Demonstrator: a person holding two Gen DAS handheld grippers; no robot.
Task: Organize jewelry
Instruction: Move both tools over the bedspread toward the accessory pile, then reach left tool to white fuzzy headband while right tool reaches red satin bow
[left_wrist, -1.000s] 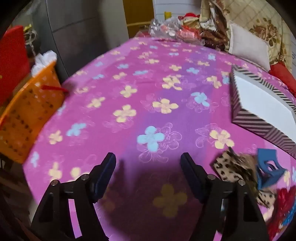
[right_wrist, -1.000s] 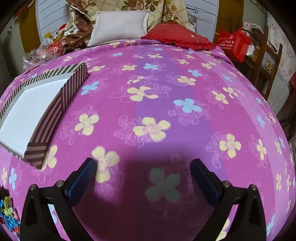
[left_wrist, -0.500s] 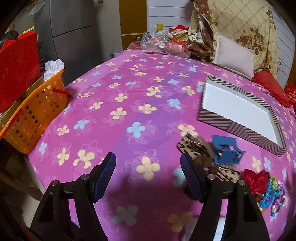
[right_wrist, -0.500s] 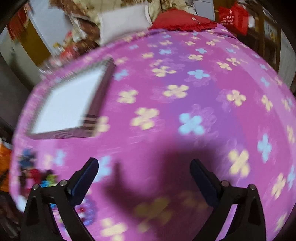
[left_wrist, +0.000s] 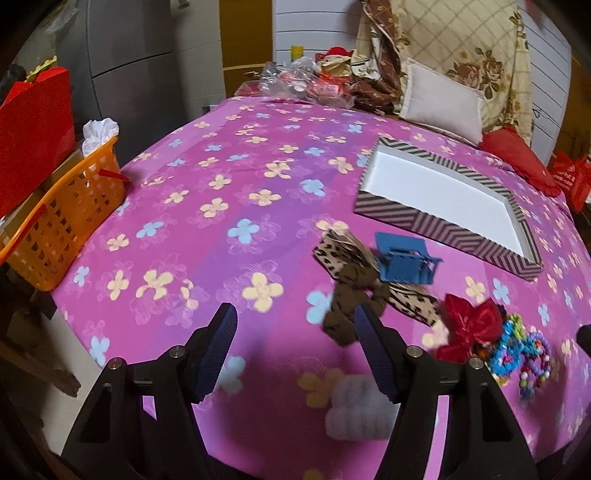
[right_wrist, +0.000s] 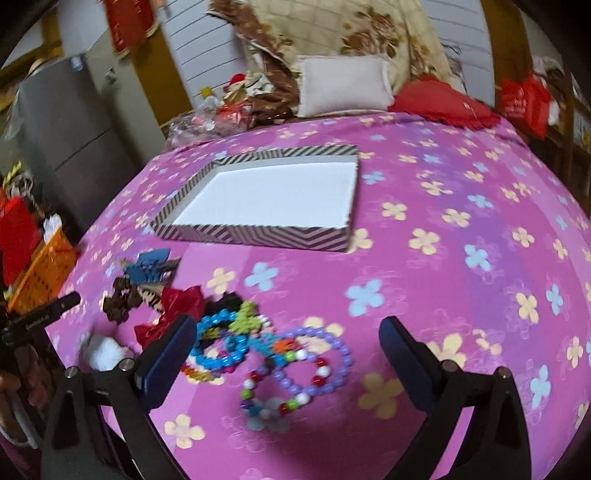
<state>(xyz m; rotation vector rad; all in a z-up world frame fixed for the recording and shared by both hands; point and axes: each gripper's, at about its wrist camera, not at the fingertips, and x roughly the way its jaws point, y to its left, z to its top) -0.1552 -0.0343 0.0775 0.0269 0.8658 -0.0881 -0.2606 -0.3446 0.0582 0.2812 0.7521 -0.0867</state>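
Note:
A striped box with a white inside (left_wrist: 436, 192) (right_wrist: 273, 195) lies open on the pink flowered cloth. Near the front edge lies a heap of accessories: a blue claw clip (left_wrist: 404, 260) (right_wrist: 149, 267), a leopard ribbon (left_wrist: 340, 254), a brown scrunchie (left_wrist: 351, 304) (right_wrist: 120, 299), a red bow (left_wrist: 469, 325) (right_wrist: 175, 308), bead bracelets (left_wrist: 524, 350) (right_wrist: 295, 365) and a white fluffy scrunchie (left_wrist: 356, 406) (right_wrist: 103, 350). My left gripper (left_wrist: 295, 350) is open and empty, just left of the heap. My right gripper (right_wrist: 288, 350) is open and empty above the bead bracelets.
An orange basket (left_wrist: 62, 225) (right_wrist: 40, 273) stands off the left edge of the cloth. Pillows (left_wrist: 443, 99) (right_wrist: 343, 85) and clutter (left_wrist: 303, 81) line the far side. A red bag (right_wrist: 524, 99) sits at the far right.
Both grippers have pulled back and risen. The box and the heap of accessories have come into full view. Both pairs of fingers stay open.

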